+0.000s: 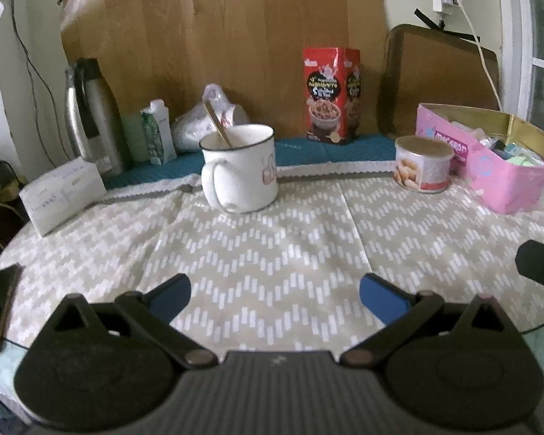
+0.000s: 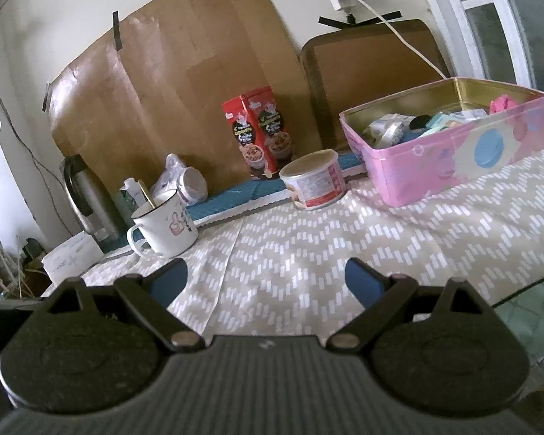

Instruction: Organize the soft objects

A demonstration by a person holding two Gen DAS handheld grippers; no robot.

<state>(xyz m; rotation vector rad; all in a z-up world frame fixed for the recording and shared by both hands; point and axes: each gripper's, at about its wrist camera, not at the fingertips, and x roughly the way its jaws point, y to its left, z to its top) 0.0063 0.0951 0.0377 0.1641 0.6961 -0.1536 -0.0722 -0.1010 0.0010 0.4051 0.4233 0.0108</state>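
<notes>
- Left tongs (image 1: 275, 295): blue-padded fingers spread wide, nothing between them, hovering over the desk (image 1: 272, 239) with its beige chevron-patterned cloth.
- Right tongs (image 2: 266, 278): likewise released and empty, low over the same cloth.
- Soft objects: small pale, teal and pink pieces sit piled inside the pink rectangular tin box with gold lining (image 2: 449, 156), at the desk's far right. What each piece is cannot be told.
- Box's long axis runs from near-left to far-right in the right wrist view; open mouth faces up.
- No loose soft item shows on the open cloth.
- Step, as judged: either start or finish, with both tongs idle.
- Next move would likely call for the right tongs to reach forward and right to the box, coming in over the rim.
- Nearby: white enamel mug with a stirrer (image 1: 239, 168), round short tin with a printed label (image 1: 422, 163), red cereal carton (image 1: 330, 94).
</notes>
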